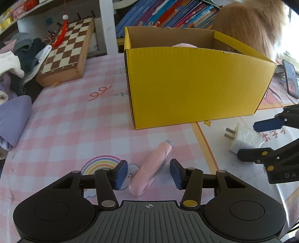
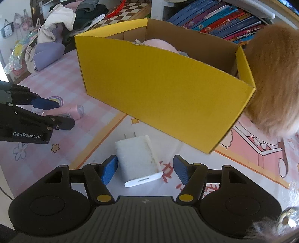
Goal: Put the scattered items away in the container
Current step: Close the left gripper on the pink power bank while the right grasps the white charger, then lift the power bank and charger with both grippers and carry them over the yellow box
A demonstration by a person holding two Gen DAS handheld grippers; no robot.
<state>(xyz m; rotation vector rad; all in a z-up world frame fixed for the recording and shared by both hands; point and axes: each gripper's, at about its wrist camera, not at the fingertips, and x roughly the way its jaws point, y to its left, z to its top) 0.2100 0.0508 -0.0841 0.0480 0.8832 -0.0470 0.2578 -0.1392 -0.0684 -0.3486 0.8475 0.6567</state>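
**Two items left on the desk, one soft thing already boxed**

Pink-checked cloth with rainbows and stars covered the desk (image 1: 71, 119), and a shelf of picture books (image 1: 168, 13) ran behind it. A folding chessboard (image 1: 65, 52) and a heap of clothes (image 1: 20, 56) lay off to the side, and a furry orange animal (image 2: 274, 78) pressed against the far end of the box.

We had the yellow cardboard box (image 1: 196, 84) standing open in the middle of the desk. Over its rim we could see something pale pink and soft (image 2: 158, 44) already lying inside, so we judged at least one item put away; what else sat in there the wall hid from us.

Two things were still out. The pink tube-shaped item (image 1: 151, 168) lay on the cloth just in front of the box, between the fingers of our left tongs (image 1: 148, 172). Those tongs stood partly open around it, with a gap on each side and the pads not touching. The white charger plug (image 2: 138, 160) lay near the box's front wall, prongs towards it, between the fingers of our right tongs (image 2: 145, 171). These were also open: the left pad was very close to the plug, the right one well clear.

Neither item was gripped or lifted. As we judged it, both pickups and both drops into the box remained.
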